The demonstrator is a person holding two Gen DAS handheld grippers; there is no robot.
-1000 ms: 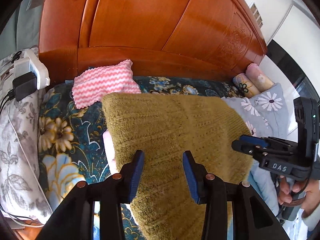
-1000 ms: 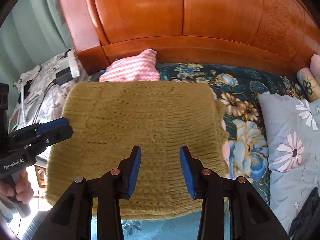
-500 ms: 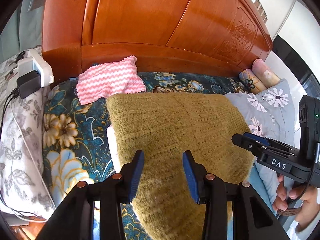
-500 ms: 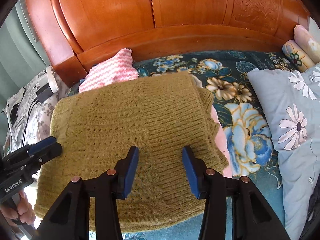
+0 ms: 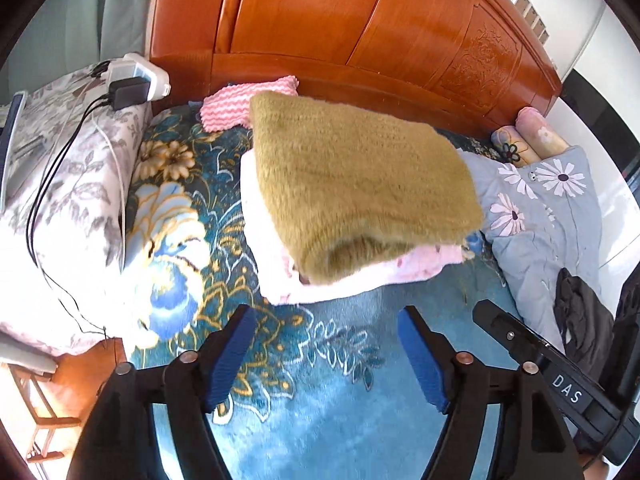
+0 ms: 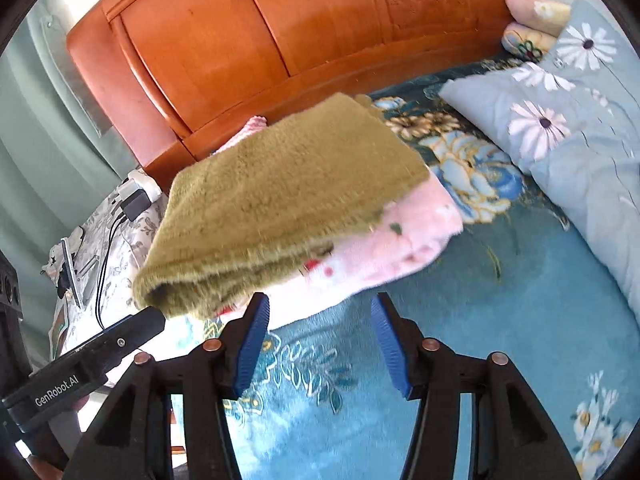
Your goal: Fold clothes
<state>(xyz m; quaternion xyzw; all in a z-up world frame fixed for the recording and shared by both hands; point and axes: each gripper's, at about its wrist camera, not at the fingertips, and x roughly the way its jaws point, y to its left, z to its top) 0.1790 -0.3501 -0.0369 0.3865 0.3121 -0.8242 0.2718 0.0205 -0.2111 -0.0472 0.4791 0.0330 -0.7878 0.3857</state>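
Note:
A folded olive-green knitted sweater [image 5: 360,184] [image 6: 280,196] lies on top of a folded pale pink garment [image 5: 344,276] [image 6: 404,240] on the blue floral bedspread [image 5: 320,392]. My left gripper [image 5: 326,350] hovers over bare bedspread in front of the stack, its jaws opening, nothing between them. My right gripper [image 6: 318,338] is just short of the stack's near edge, jaws also opening and empty. Each gripper shows at the edge of the other's view.
A wooden headboard [image 5: 360,40] stands behind the stack. A pink-and-white zigzag cloth [image 5: 240,104] lies by it. A grey daisy-print quilt [image 5: 548,208] is at the right, with dark clothing [image 5: 580,316] on it. At the left, a floral pillow [image 5: 68,184] carries a power strip [image 5: 136,76] with cables.
Both grippers have pulled back off the green sweater toward the near side of the bed, and their jaws stand wider. The sweater stays on the pink garment.

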